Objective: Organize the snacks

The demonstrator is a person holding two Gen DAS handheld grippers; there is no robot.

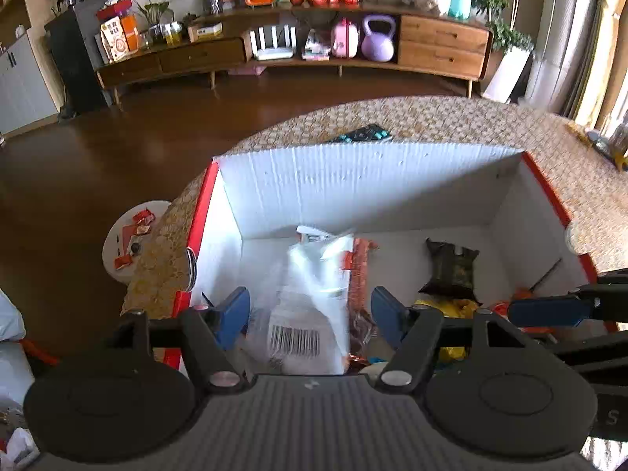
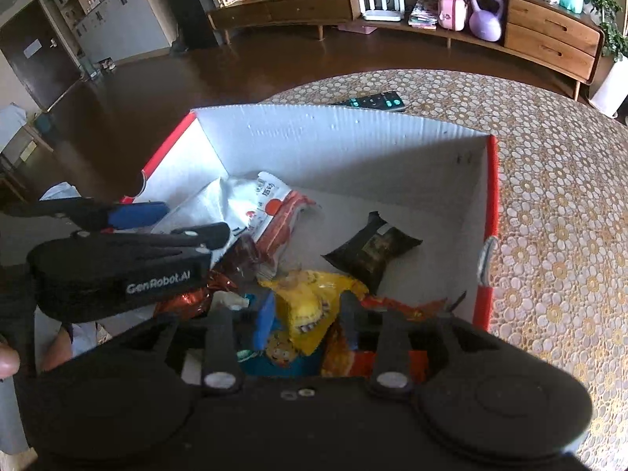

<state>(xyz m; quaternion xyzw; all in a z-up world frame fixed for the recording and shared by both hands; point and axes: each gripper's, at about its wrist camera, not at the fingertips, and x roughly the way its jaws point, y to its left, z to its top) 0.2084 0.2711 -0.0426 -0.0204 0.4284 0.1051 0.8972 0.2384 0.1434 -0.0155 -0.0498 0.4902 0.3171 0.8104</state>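
A white cardboard box with red outer sides stands on the table and holds several snack packs. My left gripper is open just above a white bag with a barcode, which also shows in the right wrist view, lying in the box. My right gripper is open low in the box over a yellow snack pack and orange packs. A dark green pack lies on the box floor. The right gripper's blue finger shows in the left wrist view.
A remote control lies on the patterned tablecloth behind the box. A small white round stool with red wrappers stands left of the table. A wooden sideboard lines the far wall.
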